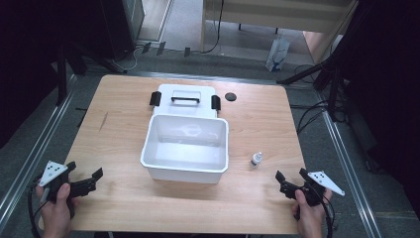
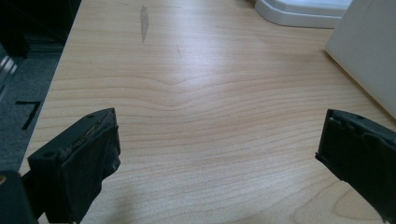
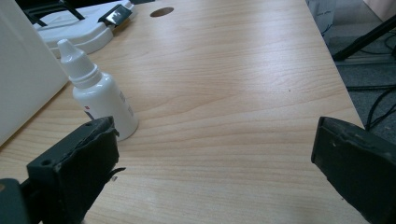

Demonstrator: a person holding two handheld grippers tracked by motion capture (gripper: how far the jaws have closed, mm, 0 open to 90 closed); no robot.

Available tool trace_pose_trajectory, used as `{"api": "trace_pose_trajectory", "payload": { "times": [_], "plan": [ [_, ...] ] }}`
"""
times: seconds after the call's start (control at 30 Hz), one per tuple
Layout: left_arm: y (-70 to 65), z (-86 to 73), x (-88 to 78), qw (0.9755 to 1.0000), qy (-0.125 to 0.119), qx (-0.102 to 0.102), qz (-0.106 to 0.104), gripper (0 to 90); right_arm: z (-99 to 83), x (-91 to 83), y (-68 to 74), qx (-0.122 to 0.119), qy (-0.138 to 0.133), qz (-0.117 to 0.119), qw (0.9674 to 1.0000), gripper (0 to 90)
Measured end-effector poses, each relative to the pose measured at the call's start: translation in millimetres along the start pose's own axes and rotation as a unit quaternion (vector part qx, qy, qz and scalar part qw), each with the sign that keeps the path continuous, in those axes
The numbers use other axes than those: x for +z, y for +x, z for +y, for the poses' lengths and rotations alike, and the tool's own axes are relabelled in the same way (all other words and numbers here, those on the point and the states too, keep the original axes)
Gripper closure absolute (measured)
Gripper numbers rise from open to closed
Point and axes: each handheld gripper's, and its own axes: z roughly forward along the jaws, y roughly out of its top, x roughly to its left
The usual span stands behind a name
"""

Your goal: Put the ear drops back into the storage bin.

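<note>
— Anything done yet? Left tongs [image 1: 93, 179] and right tongs [image 1: 291, 181] are spread apart, empty, parked at the desk's [image 1: 124, 99] near corners.

— Nope, nothing's been picked up. Dropper bottle [image 1: 256, 159] stands beside the open white box [image 1: 185, 148], lid [image 1: 185, 100] behind.

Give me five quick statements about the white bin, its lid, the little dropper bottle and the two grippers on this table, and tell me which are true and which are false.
1. The white bin is open and has nothing in it. True.
2. The dropper bottle lies on its side inside the bin. False: it stands upright on the table, to the right of the bin.
3. The lid lies on the table behind the bin, handle up. True.
4. The right gripper is shut on the bottle. False: its jaws are apart and hold nothing; the bottle stands ahead of them.
5. The left gripper is open near the table's front left corner. True.
</note>
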Motion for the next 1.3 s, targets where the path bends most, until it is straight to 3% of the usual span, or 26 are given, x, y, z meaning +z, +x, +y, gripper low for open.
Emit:
{"api": "trace_pose_trajectory", "payload": {
  "times": [0.27,0.43,0.53,0.6,0.7,0.8,0.87,0.9,0.93,0.97,1.0,1.03,1.2,1.27,1.3],
  "plan": [
    [-0.5,0.4,0.8,1.0000,0.005,0.003,-0.003,0.1,0.3,0.5,-1.1,0.001,0.004,0.002,1.0000,0.2],
    [0.6,0.4,0.7,1.0000,0.004,-0.001,-0.004,0.1,0.4,1.8,2.8,-0.017,0.010,-0.010,0.9997,0.4],
    [0.8,0.4,0.6,1.0000,0.005,-0.002,-0.005,0.0,2.3,-1.4,5.2,-0.029,0.003,-0.030,0.9991,11.6],
    [0.8,0.5,0.7,1.0000,0.006,-0.001,-0.004,0.0,2.8,-2.3,5.1,-0.027,0.001,-0.033,0.9991,12.5],
    [0.6,0.5,0.8,1.0000,0.005,0.000,-0.002,0.1,5.6,-2.1,4.6,-0.039,0.014,-0.039,0.9984,12.5],
    [1.2,0.4,0.4,1.0000,0.005,-0.003,-0.003,0.1,8.9,2.0,7.6,-0.069,0.047,-0.029,0.9961,14.0],
    [1.3,0.3,0.5,1.0000,0.005,-0.004,-0.003,0.1,10.7,3.4,8.9,-0.077,0.056,-0.023,0.9952,14.9],
    [1.3,0.4,0.6,1.0000,0.003,-0.004,-0.005,0.1,15.5,6.6,13.9,-0.097,0.078,-0.008,0.9922,15.5],
    [1.3,0.4,0.6,1.0000,0.003,-0.004,-0.005,0.0,15.5,6.6,13.9,-0.097,0.078,-0.008,0.9922,15.5],
    [1.1,0.5,0.6,1.0000,0.004,-0.003,-0.003,0.0,21.5,9.8,20.6,-0.126,0.100,0.008,0.9870,15.9],
    [0.9,0.5,0.6,1.0000,0.003,-0.002,-0.002,0.0,21.5,9.8,20.6,-0.126,0.100,0.008,0.9870,15.9],
    [0.9,0.4,0.6,1.0000,0.003,-0.002,-0.003,0.0,25.0,10.9,24.2,-0.138,0.112,0.016,0.9839,15.9],
    [1.6,0.4,0.6,1.0000,0.003,-0.004,-0.006,0.0,43.8,16.5,39.6,-0.196,0.160,0.038,0.9669,16.0],
    [1.5,0.4,0.7,1.0000,0.003,-0.003,-0.006,0.1,53.6,18.7,45.5,-0.221,0.183,0.048,0.9567,16.2],
    [1.4,0.4,0.6,1.0000,0.003,-0.003,-0.006,0.1,56.9,19.4,47.3,-0.229,0.189,0.051,0.9535,16.5]
  ]
}}
